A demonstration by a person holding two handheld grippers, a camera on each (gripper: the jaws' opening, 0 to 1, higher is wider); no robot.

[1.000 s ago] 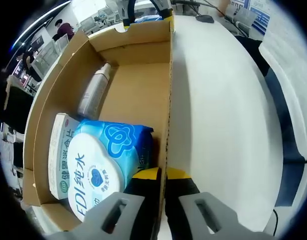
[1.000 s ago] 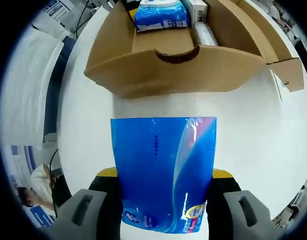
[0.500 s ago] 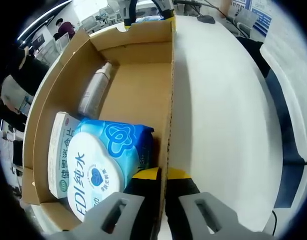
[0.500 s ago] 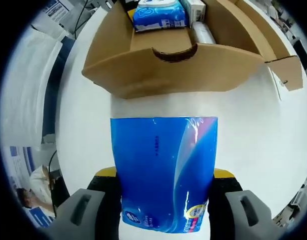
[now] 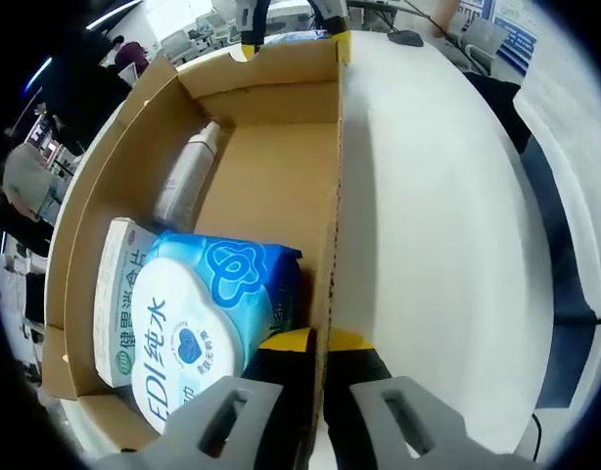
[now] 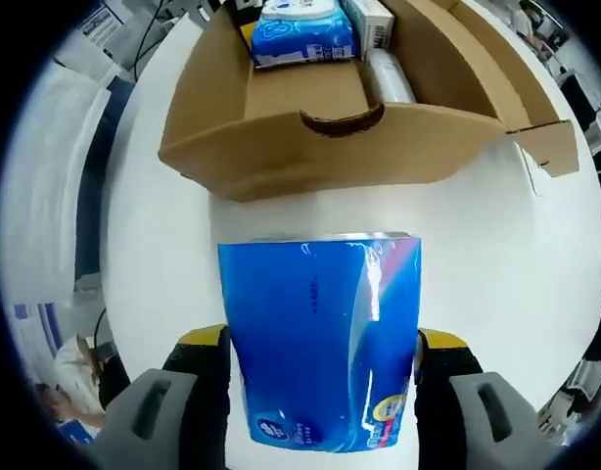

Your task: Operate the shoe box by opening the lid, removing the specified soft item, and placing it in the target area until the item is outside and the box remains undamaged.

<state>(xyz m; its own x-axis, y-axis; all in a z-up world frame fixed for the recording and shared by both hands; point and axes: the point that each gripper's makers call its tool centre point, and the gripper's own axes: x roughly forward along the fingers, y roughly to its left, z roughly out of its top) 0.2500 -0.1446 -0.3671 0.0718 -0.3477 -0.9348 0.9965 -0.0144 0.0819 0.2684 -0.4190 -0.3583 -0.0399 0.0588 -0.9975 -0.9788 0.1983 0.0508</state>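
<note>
Left gripper point(image 5: 317, 392): grey moulded jaws with slot cutouts, black fingers, yellow pads. Right gripper point(image 6: 320, 392): same grey jaws, black fingers, yellow-capped tips.

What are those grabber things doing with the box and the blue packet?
A person is working two hand-held grippers. The right gripper holds a blue soft pack between its jaws, over the white table, outside the open cardboard box. The left gripper pinches the box's side wall. A light-blue wipes pack, a small carton and a bottle lie inside.
</note>
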